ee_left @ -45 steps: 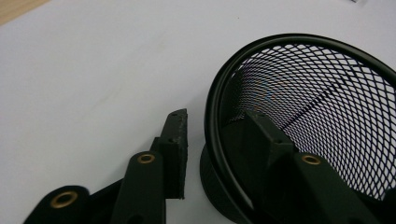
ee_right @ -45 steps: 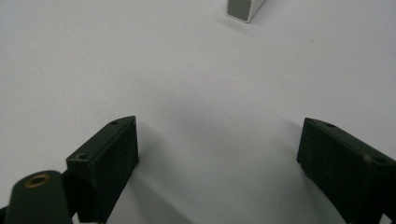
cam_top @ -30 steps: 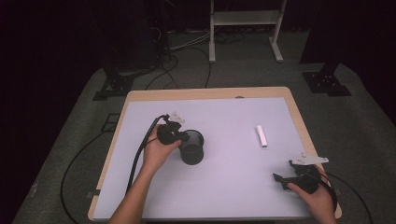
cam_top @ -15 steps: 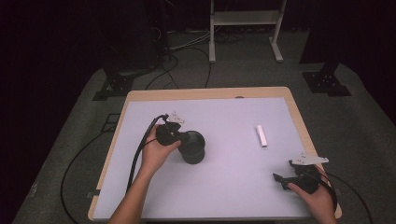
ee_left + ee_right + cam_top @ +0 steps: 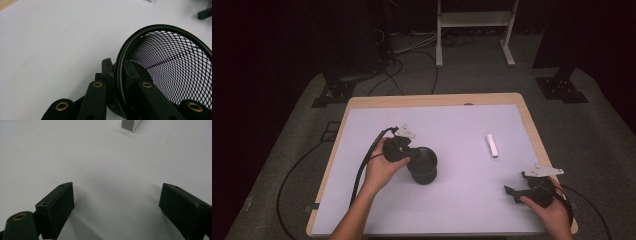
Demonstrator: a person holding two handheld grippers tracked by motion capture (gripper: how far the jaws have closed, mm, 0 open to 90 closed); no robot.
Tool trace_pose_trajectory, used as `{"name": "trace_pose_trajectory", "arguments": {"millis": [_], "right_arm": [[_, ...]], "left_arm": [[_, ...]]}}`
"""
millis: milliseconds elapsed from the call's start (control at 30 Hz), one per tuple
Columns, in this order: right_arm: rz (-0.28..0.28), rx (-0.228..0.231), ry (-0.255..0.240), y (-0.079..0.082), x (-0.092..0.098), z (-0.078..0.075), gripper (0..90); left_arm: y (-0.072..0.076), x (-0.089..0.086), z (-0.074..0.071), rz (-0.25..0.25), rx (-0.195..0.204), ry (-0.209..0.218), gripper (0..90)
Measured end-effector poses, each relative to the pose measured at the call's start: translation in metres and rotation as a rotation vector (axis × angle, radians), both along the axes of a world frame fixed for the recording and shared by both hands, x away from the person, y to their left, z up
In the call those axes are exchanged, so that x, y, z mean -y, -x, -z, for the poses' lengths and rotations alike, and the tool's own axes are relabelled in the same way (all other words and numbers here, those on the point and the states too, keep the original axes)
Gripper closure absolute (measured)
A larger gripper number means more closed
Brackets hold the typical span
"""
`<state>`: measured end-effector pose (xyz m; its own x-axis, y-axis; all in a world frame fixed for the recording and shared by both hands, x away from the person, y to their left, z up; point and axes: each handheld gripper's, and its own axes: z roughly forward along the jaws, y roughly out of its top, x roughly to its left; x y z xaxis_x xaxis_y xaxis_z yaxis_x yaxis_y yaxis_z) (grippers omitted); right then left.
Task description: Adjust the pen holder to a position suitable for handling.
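Left claw point(image 5: 117, 75) clenched on black mesh cup point(image 5: 423, 165) rim, one jaw inside, right claw point(image 5: 117, 202) released, well apart

open mat point(image 5: 462, 130); only mesh cup point(image 5: 423, 165) and white block point(image 5: 492, 146) obstruct.

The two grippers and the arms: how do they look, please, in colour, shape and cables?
Both the left gripper and the right gripper are black, each topped by a grey three-cornered plate and trailing a black cable. The jaws are flat black blocks on links with brass-coloured rivets. Both forearms are bare, with no sleeves.
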<state>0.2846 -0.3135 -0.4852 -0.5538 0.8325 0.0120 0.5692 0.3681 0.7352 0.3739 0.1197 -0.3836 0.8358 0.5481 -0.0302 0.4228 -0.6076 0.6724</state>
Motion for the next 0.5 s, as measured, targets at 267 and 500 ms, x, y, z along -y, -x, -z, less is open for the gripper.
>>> {"name": "trace_pose_trajectory", "arguments": {"millis": [267, 500], "right_arm": [[0.0, 0.0, 0.0, 0.0, 0.0, 0.0, 11.6], [0.0, 0.0, 0.0, 0.0, 0.0, 0.0, 11.6]], "left_arm": [[0.01, 0.011, 0.005, 0.069, -0.052, 0.005, 82.5], [0.017, 0.021, 0.008, 0.127, -0.093, 0.013, 82.4]]}}
